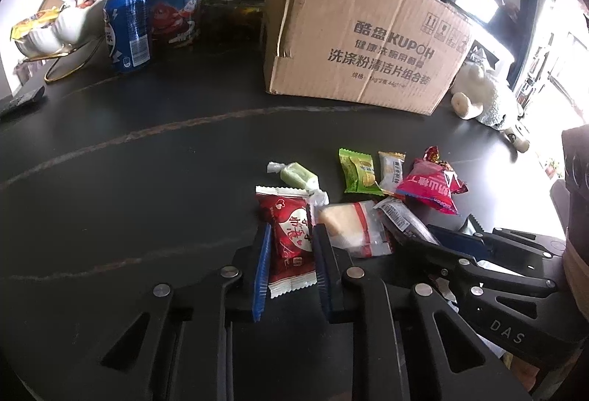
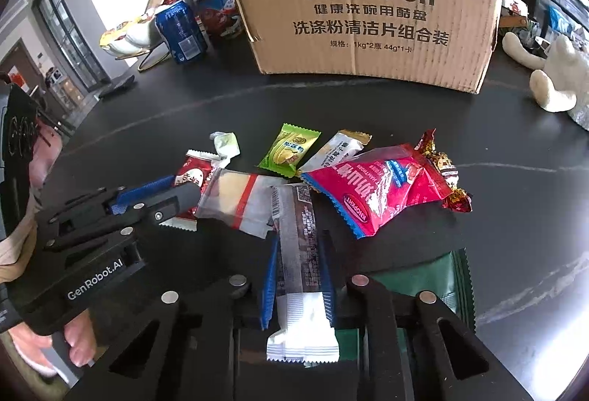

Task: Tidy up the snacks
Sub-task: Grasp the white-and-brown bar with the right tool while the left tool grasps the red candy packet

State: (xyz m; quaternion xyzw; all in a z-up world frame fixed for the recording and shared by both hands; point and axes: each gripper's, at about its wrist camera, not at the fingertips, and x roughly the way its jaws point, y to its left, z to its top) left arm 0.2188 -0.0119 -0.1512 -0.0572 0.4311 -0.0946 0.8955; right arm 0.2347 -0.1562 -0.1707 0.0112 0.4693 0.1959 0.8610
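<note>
Several small snack packets lie on a dark table (image 1: 129, 180) in front of a cardboard box (image 1: 368, 44). My left gripper (image 1: 289, 235) straddles a red heart-print packet (image 1: 291, 239), with its blue pads on both sides of it; I cannot tell if they press it. My right gripper (image 2: 298, 246) straddles a long silver-brown bar wrapper (image 2: 298, 242) the same way. Nearby lie a clear-wrapped pale cake (image 2: 235, 198), a magenta bag (image 2: 375, 187), a green packet (image 2: 289, 149), a white-gold packet (image 2: 338, 149), a pale green candy (image 1: 298, 174) and a dark green pouch (image 2: 423, 279).
A blue can (image 1: 129, 29), a blue-red snack box (image 1: 176, 3) and a white dish on a gold stand (image 1: 55, 29) are at the back left. A white plush toy (image 1: 486, 95) lies right of the cardboard box (image 2: 368, 7). A dark remote (image 1: 22, 99) is at the far left.
</note>
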